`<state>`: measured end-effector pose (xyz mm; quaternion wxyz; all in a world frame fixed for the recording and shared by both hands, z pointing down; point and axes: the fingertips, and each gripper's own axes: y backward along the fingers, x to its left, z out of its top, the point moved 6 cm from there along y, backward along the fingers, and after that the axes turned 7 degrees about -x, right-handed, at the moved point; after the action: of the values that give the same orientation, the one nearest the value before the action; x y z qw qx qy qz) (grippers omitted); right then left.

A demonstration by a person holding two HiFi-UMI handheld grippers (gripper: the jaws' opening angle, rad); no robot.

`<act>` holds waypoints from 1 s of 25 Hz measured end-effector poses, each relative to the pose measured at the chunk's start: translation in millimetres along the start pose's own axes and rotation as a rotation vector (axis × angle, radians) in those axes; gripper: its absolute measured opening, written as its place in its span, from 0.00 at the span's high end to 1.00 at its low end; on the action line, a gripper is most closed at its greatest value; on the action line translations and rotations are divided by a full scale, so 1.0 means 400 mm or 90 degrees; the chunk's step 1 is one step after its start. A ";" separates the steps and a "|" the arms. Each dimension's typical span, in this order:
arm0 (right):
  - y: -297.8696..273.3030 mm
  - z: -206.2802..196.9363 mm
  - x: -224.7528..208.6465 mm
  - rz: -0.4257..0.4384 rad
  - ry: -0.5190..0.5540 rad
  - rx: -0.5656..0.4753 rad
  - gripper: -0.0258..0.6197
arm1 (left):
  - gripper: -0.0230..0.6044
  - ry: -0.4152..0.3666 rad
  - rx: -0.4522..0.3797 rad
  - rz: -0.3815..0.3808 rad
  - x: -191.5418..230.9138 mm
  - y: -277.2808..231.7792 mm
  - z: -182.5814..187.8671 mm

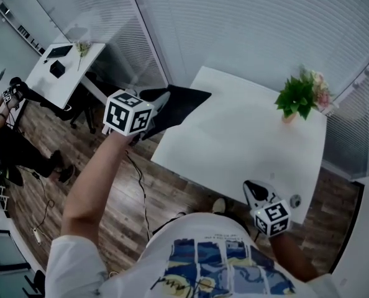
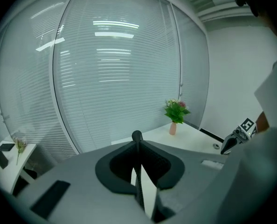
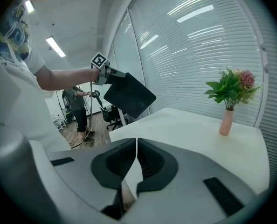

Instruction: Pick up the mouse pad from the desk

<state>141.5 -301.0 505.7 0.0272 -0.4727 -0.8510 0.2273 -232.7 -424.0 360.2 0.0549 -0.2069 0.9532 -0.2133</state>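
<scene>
The black mouse pad (image 1: 179, 103) hangs in the air over the left edge of the white desk (image 1: 234, 144), tilted, one corner pinched by my left gripper (image 1: 151, 119), which is shut on it. In the left gripper view the mouse pad (image 2: 139, 183) shows edge-on as a thin dark sheet between the jaws of the left gripper (image 2: 137, 141). The right gripper view shows the mouse pad (image 3: 129, 96) lifted clear of the desk (image 3: 190, 129). My right gripper (image 1: 255, 193) stays at the desk's near edge, shut with nothing in it; its jaws (image 3: 136, 146) meet.
A green plant in a pink vase (image 1: 298, 98) stands at the desk's far right corner. A small round object (image 1: 295, 200) lies near the right gripper. A second white desk (image 1: 69, 73), office chairs and a person (image 1: 10, 135) are at the left. Blinds cover the glass wall behind.
</scene>
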 end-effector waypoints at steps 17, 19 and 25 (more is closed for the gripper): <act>-0.057 0.019 0.191 -0.011 0.014 -0.013 0.95 | 0.92 -0.026 -0.070 0.002 0.108 0.319 0.119; -0.061 0.017 0.215 -0.015 0.015 -0.015 0.95 | 0.92 -0.029 -0.077 -0.001 0.113 0.349 0.122; -0.065 0.009 0.296 -0.028 0.019 -0.015 0.95 | 0.92 -0.043 -0.102 -0.017 0.118 0.450 0.137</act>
<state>54.5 -217.3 493.3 0.0395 -0.4577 -0.8631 0.2097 -331.8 -316.5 232.8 0.0673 -0.2300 0.9621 -0.1300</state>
